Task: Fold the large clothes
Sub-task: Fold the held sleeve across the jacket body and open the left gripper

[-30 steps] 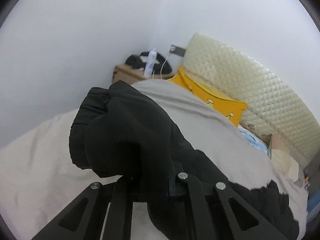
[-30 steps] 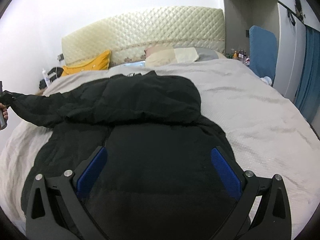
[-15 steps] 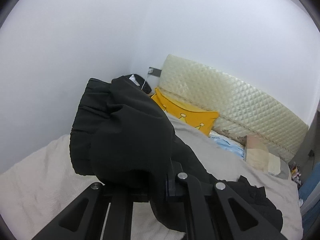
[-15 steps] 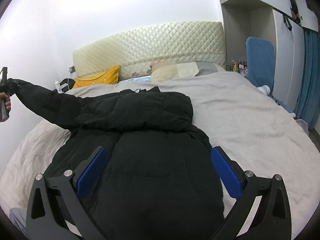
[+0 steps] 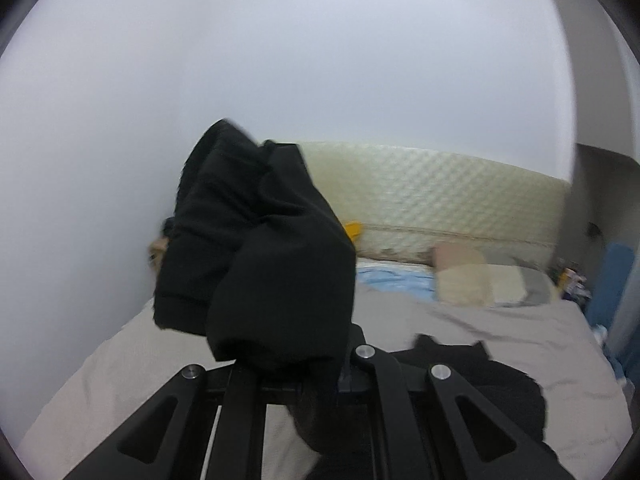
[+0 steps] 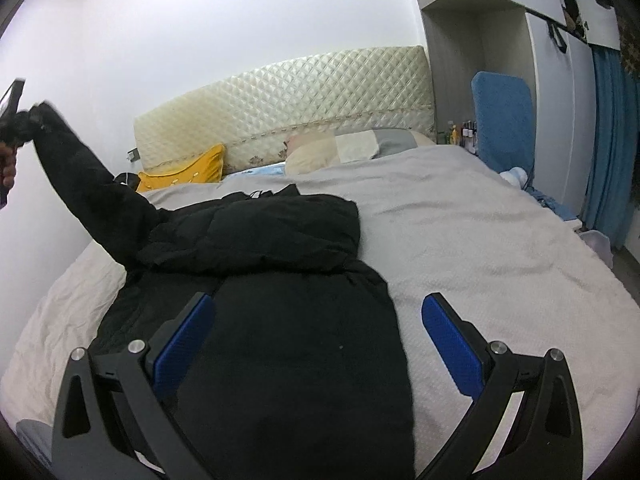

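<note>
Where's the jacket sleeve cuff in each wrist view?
Left wrist: cuff fills centre frame, bunched above the shut left gripper, raised in front of the wall.
Right wrist: cuff at far left edge, lifted off the bed, sleeve running down to the jacket body; right gripper open over the jacket.
Shared landmark: quilted headboard.

The jacket (image 6: 280,300) lies on the bed (image 6: 500,240), its sleeve (image 6: 80,168) seemingly raised left.
</note>
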A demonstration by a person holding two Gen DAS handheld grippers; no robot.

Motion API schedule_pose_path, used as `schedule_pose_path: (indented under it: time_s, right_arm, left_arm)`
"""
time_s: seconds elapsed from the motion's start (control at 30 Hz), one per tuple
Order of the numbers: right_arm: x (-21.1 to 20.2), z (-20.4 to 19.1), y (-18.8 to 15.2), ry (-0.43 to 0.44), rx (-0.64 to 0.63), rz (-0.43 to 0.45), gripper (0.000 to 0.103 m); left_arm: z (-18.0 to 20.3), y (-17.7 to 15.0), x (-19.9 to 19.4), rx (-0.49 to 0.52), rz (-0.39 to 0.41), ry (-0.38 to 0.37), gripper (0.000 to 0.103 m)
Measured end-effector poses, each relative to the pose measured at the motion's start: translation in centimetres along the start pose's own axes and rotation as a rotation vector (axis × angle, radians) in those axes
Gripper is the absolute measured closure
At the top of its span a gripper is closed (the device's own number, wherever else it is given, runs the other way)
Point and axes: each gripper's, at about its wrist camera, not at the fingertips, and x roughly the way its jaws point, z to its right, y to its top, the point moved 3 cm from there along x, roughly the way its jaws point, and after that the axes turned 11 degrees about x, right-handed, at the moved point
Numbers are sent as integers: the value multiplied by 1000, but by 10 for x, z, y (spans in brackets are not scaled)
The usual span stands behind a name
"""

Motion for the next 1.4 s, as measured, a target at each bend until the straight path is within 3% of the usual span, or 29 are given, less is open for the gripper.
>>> schedule_pose_path:
  time_s: [0.2, 0.37, 0.5, 0.63, 0.73, 0.93, 1.1, 1.2, 1.4]
  right_arm:
    - [3, 12, 2, -9, 18, -3, 0]
    - [6, 22, 2, 0, 73, -19, 0]
    - [9, 23, -1, -7, 54, -18, 0]
    - [25, 33, -2, -23, 67, -44, 0]
    - [35, 40, -2, -12, 92, -59, 0]
    - [58, 53, 0, -28, 112, -76, 0]
    - [74, 59, -1, -39, 121, -86, 0]
    - [85, 60, -2, -35, 119, -98, 0]
    - [97, 57, -4, -28, 92, -92, 0]
  left_arm:
    - [106, 11, -8, 79, 33, -138, 95]
    - [205, -2, 8, 139, 20, -280, 95]
    - [283, -29, 29, 186, -20, -371, 95]
    - [366, -76, 58, 270, -82, -449, 95]
    - [407, -110, 84, 298, -141, -486, 95]
    - [464, -169, 154, 314, -263, -522, 95]
    - [474, -219, 190, 344, -321, -511, 94]
    - [474, -232, 199, 333, -338, -518, 95]
    - [463, -222, 189, 298, -319, -527, 94]
